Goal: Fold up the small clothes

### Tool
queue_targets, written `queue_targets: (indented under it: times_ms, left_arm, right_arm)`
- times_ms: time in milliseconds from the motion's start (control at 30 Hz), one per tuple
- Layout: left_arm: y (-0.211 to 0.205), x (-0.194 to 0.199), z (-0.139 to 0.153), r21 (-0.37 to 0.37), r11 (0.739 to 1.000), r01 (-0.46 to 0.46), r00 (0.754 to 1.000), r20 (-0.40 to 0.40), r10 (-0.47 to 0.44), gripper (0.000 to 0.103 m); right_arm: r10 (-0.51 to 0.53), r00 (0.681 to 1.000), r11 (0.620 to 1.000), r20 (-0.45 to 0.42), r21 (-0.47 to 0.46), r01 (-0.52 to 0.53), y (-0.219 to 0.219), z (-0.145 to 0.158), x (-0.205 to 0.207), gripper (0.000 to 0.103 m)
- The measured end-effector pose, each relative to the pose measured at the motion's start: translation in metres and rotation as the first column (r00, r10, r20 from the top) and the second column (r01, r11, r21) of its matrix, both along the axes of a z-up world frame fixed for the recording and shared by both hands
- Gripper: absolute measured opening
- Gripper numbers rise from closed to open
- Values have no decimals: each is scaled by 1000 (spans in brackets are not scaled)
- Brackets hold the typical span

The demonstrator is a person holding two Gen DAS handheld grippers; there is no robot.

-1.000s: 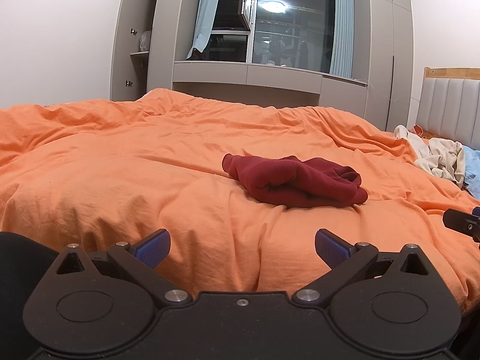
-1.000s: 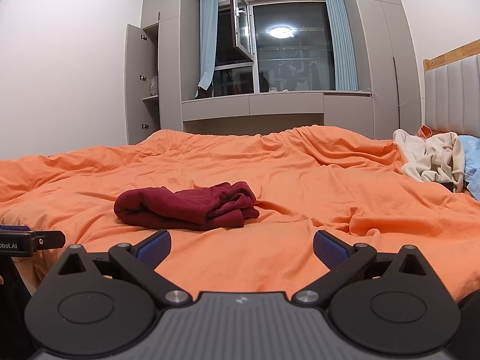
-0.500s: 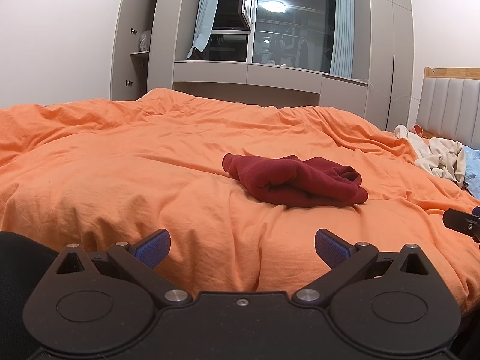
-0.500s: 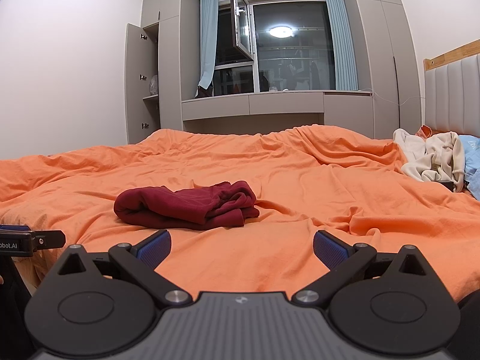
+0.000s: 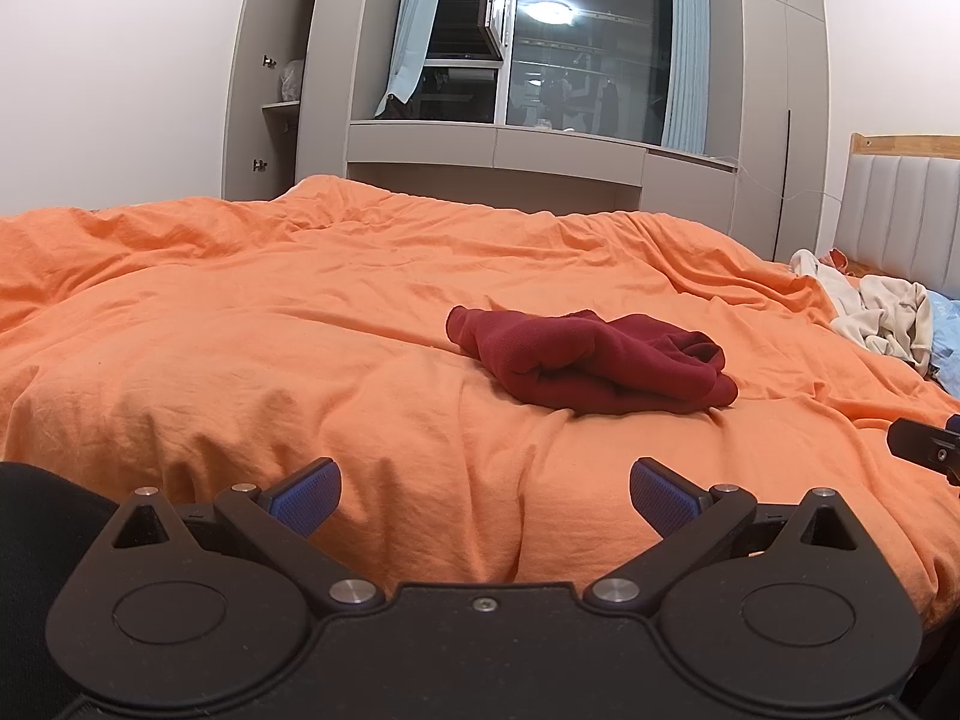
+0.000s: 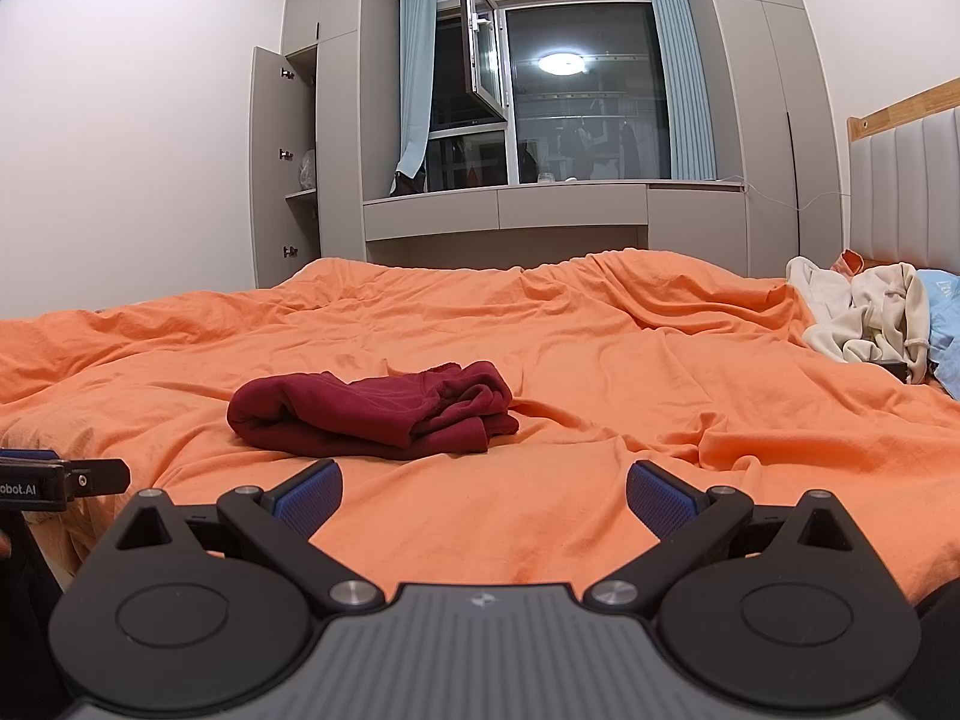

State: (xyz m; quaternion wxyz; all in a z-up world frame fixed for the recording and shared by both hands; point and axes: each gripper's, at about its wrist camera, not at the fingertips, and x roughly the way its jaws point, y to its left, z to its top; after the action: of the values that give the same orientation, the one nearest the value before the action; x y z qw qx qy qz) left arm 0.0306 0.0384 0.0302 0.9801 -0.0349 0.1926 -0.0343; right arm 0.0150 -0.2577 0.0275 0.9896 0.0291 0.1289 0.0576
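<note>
Only one text can be read: the cut-off letters "obot.AI", printed in white on the black body of the left claw at the right wrist view's left edge.

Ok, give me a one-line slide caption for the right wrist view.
Open right claw hovers over the orange duvet, short of a crumpled dark red garment.

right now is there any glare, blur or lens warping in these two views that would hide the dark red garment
Left wrist view: the crumpled dark red garment is sharp and evenly lit on the orange duvet; fisheye bends the grey cabinets, and corners vignette. Right wrist view: the round ceiling lamp's reflection glares in the dark window, away from the garment, which casts only a soft shadow.
</note>
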Motion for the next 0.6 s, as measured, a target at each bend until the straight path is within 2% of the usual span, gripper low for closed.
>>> queue_targets:
  times_ms: [133,267,600]
  left_arm:
    - [-3,-2,-2,35,998,-47,999,20,46,102]
    - [-9,-1,-4,117,985,-128,992,30,125,102]
    - [-8,-5,-2,130,985,-116,993,38,112,102]
  right_arm:
    - [0,1000,1000,0,0,0,0,0,0,103]
    - [0,1000,1000,0,0,0,0,0,0,103]
    - [1,1000,1000,0,-1,-1,0,0,0,103]
